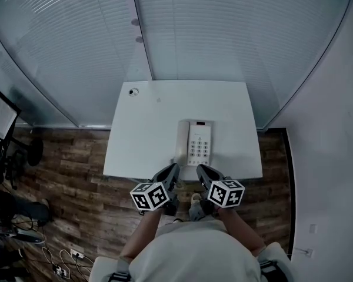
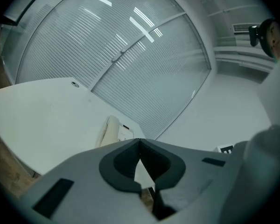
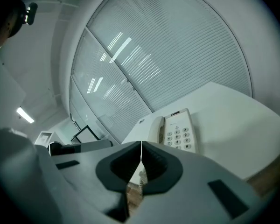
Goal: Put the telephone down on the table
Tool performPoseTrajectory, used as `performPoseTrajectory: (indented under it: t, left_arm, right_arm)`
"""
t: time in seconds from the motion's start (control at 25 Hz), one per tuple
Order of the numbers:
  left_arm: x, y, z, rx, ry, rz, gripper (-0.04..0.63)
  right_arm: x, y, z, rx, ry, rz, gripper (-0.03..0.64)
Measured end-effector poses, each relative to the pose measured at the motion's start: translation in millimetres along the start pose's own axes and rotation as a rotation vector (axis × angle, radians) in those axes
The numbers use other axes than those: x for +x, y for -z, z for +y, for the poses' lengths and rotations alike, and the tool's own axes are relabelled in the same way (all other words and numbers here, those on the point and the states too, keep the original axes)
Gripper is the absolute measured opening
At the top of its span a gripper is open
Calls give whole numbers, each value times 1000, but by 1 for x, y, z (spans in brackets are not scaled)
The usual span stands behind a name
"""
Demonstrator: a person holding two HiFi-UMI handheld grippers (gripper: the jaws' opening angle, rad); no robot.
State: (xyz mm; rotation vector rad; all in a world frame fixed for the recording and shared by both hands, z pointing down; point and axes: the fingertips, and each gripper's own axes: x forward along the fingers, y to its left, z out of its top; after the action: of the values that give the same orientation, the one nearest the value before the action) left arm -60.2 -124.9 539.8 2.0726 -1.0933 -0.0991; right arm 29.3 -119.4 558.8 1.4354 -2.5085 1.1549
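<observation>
A wood-plank floor point(image 1: 76, 175) meets a glass wall point(image 1: 223, 34) with closed blinds, beside a plain white wall point(image 1: 335, 128).

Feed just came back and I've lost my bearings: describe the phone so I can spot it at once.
Find the white table by the blinds. The phone lies near its front edge, right of middle. It is a cream slab with a handset on its left and a keypad, unlike the small round fitting at the far left corner.
</observation>
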Motion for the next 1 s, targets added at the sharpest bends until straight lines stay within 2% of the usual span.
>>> performPoseTrajectory:
  t: [0.28, 1.0]
  left_arm:
    - [-37, 27, -10, 45, 25, 58, 20]
    - [-116, 70, -23, 47, 34, 61, 20]
  right_arm:
    - [-30, 24, 24, 5, 8, -19, 25]
    - [-75, 79, 70, -31, -29, 10, 25]
